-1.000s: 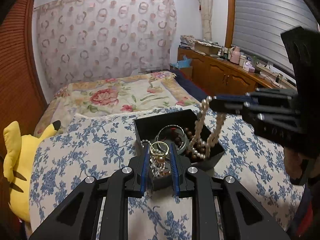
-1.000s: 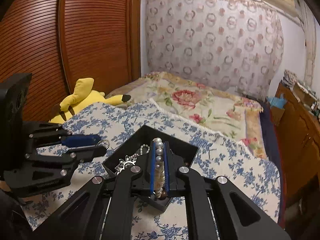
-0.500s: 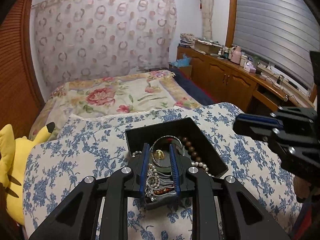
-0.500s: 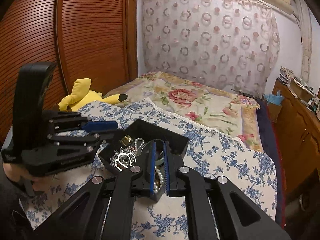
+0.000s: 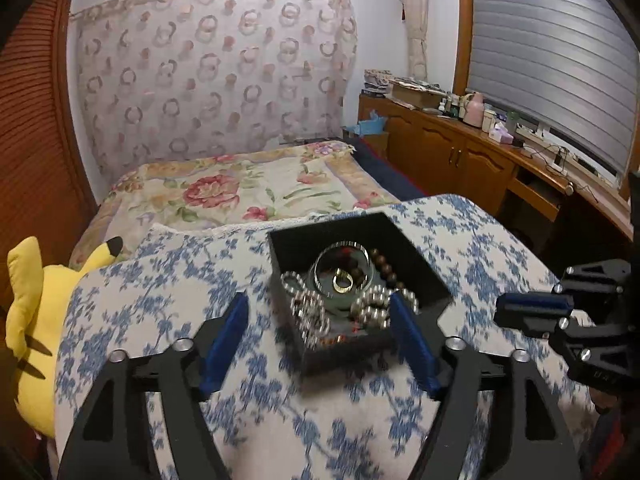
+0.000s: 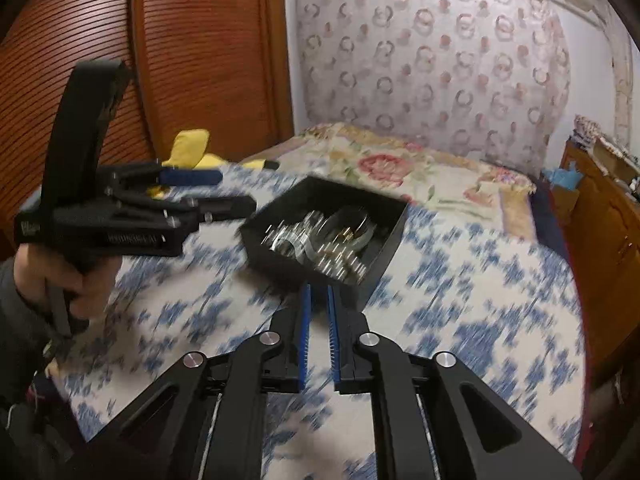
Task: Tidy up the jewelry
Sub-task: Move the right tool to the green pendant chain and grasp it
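The black box (image 5: pixel 404 248) sat on the blue-flowered cloth (image 5: pixel 160 304) over the near end of the bed, with the jewelry (image 5: pixel 344 292) heaped inside it: a pearl strand, a string of brown beads, a clear bangle and a gold ring (image 5: pixel 343 282) lying within the bangle. I saw my left gripper (image 5: pixel 320 316) just short of the box's near corner, its jaws opening, blue pads set wide to either side of that corner and nothing pinched between them. My right gripper (image 6: pixel 318 300) hung just before the box's near wall, its jaws opening by only a narrow slit; the gap between the pads looked empty. In the right wrist view, which was motion-blurred, the left gripper showed from the side, held in a hand (image 6: pixel 60 276) to the left of the box and clear of it. A yellow plush (image 5: pixel 32 320) lay at the left edge of the bed beside the wooden slatted door (image 6: pixel 80 40).
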Demonstrator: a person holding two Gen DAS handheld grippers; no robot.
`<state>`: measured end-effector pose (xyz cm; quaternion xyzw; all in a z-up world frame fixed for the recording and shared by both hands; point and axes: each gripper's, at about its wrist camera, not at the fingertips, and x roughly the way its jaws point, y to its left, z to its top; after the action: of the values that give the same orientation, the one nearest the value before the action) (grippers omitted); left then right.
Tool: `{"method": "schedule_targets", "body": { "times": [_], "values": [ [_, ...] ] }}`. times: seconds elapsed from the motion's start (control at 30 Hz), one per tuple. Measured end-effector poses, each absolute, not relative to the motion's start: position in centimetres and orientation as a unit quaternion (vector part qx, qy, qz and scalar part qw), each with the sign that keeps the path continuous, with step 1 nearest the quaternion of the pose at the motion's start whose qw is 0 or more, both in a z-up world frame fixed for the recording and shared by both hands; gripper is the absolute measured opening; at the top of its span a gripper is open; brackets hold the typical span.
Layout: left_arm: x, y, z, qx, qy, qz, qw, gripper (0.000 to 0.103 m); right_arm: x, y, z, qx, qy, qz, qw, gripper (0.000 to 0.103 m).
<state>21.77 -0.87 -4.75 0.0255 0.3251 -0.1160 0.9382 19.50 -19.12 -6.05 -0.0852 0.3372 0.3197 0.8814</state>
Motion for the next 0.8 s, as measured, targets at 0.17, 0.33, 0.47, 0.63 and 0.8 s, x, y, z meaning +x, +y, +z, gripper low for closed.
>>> {"method": "schedule_targets", "body": {
  "times": [0.17,0.33,0.47,0.63,0.8],
  "values": [
    [19.1,0.3,-5.7,0.020,0.323,-0.114,0.939,0.087,16.9,-18.3,-8.6,-0.089,0.358,0.339,0.865,0.029],
    [17.1,0.7,-6.5,0.024,0.331,-0.114,0.937,0.088,15.4,-17.3,-10.3,-0.105,0.379,0.354,0.849,0.029],
    [15.5,0.9,-7.0,0.026,0.331,-0.114,0.936,0.089,14.8,-16.7,-10.9,-0.114,0.387,0.359,0.842,0.029],
    [13.9,1.0,-7.5,0.015,0.333,-0.120,0.935,0.089,15.1,-16.2,-11.5,-0.114,0.400,0.349,0.840,0.037],
    [13.1,1.0,-8.2,0.013,0.335,-0.119,0.935,0.089,15.4,-15.7,-12.3,-0.123,0.416,0.336,0.836,0.043]
  ]
}}
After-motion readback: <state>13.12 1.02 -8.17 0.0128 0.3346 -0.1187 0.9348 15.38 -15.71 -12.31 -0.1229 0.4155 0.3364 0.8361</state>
